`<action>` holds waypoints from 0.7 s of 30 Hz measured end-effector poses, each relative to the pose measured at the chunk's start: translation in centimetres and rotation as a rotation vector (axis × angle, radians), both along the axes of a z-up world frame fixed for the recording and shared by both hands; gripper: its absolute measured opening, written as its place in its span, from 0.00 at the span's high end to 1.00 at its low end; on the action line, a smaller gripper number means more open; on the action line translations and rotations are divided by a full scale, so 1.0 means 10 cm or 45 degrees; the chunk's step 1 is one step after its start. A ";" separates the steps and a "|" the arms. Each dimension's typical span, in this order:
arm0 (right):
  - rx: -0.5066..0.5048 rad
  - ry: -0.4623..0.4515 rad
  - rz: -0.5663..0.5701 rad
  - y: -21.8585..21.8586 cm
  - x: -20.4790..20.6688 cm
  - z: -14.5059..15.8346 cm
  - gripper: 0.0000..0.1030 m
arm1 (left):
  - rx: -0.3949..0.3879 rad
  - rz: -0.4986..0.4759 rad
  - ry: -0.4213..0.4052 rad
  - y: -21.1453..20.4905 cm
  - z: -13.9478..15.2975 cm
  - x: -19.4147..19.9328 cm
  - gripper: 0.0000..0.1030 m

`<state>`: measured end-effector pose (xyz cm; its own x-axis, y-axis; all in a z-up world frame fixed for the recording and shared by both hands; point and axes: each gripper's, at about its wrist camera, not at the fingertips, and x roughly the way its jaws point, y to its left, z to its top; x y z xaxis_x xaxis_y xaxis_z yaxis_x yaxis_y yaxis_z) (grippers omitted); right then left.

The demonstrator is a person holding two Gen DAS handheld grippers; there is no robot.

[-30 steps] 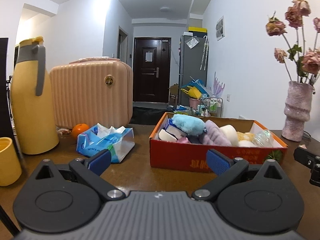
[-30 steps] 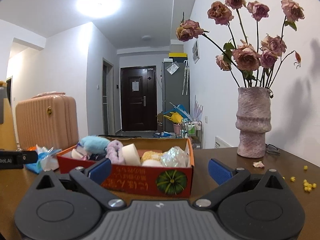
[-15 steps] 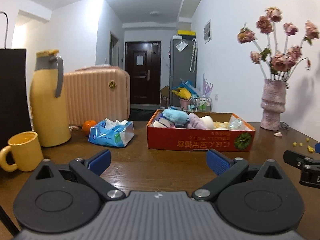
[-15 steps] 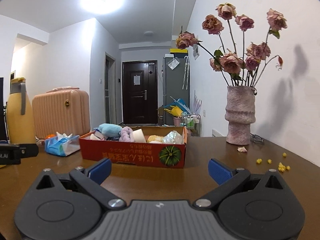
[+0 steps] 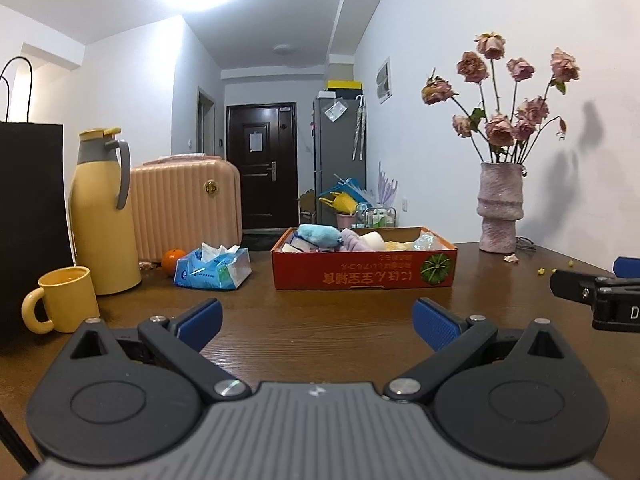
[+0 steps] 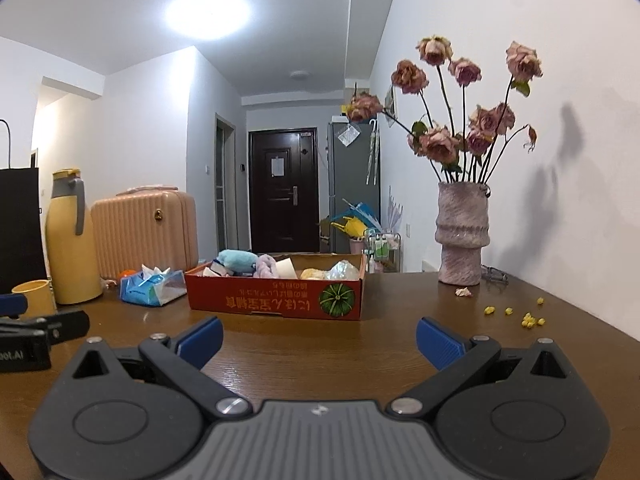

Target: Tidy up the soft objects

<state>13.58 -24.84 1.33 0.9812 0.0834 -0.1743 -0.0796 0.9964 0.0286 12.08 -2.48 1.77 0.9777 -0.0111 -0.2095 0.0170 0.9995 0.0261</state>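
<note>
Both grippers sit low over the tabletop (image 5: 320, 332), level, pointed at the box (image 5: 364, 270). Left gripper (image 5: 318, 320): jaws wide, nothing between them. Right gripper (image 6: 320, 338): same, wide and empty.

Soft things are all in the red cardboard box mid-table, well clear of both grippers: blue plush (image 6: 237, 260) at the far left end, lilac fluffy piece (image 6: 266, 266) touching it, white foam-like block (image 6: 285, 268), something yellow (image 6: 312, 274), crinkly clear bag (image 6: 342, 270) at the right end. Can't tell what lies underneath; the box wall hides it.

My read: the load looks done or nearly so, with no soft item loose on the tabletop apart from the tissue pack (image 5: 212, 270), just left of the box.

If another pick is needed:
- come in over the near wall, not through it; cardboard will slide if nudged
- take the plush from the top and pinch the middle; it'll compress, so close fully
- keep the right side clear of the vase (image 6: 462, 232); it looks top-heavy with the flowers
- left side: watch the mug (image 5: 66, 300) and jug (image 5: 102, 216)
</note>
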 end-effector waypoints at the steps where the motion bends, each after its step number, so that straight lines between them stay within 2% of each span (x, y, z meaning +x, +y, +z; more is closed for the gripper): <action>1: -0.001 -0.006 0.003 0.00 -0.04 0.01 0.00 | 0.000 -0.004 -0.002 -0.01 0.00 -0.02 0.00; 21: 0.009 -0.045 0.019 -0.05 -0.25 0.06 0.00 | 0.008 -0.014 -0.036 -0.06 0.06 -0.18 0.00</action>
<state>11.06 -25.29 1.92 0.9853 0.0991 -0.1393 -0.0955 0.9949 0.0327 10.28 -3.12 2.38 0.9830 -0.0208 -0.1822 0.0273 0.9991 0.0331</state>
